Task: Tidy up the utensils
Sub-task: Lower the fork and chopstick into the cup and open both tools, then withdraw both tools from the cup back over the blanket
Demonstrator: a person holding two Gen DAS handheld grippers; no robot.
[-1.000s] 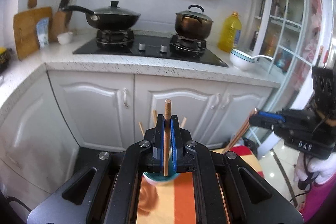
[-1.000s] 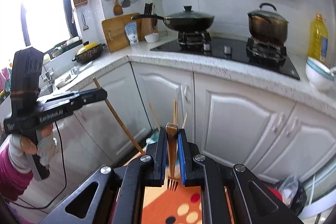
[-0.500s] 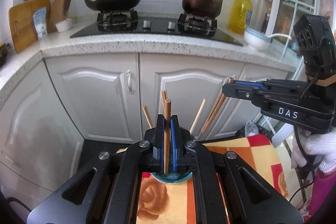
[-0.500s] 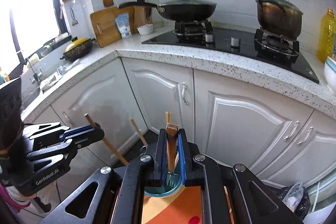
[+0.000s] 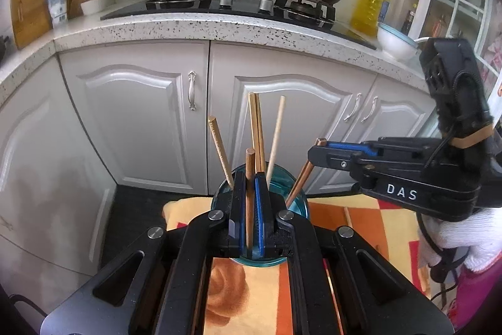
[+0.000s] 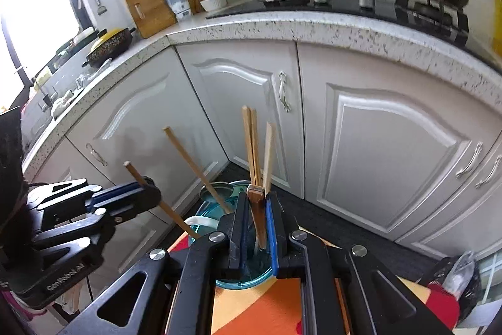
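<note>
A blue glass cup stands on an orange patterned cloth and holds several wooden chopsticks upright. My left gripper is shut on a brown chopstick, right over the cup's near rim. From the right wrist view, that chopstick slants down to the cup from the left gripper. My right gripper is shut on a wooden-handled fork whose lower end sits inside the cup. In the left wrist view the right gripper comes in from the right, the fork handle slanting into the cup.
White cabinet doors stand close behind the cup, under a speckled counter with a hob, a wok and a pot. A loose chopstick lies on the cloth. A gloved hand holds the right gripper.
Both grippers have come down and closed in on the cup. The fork's tines, earlier above the cloth, are now inside the cup. The held chopstick now reaches the cup's rim.
</note>
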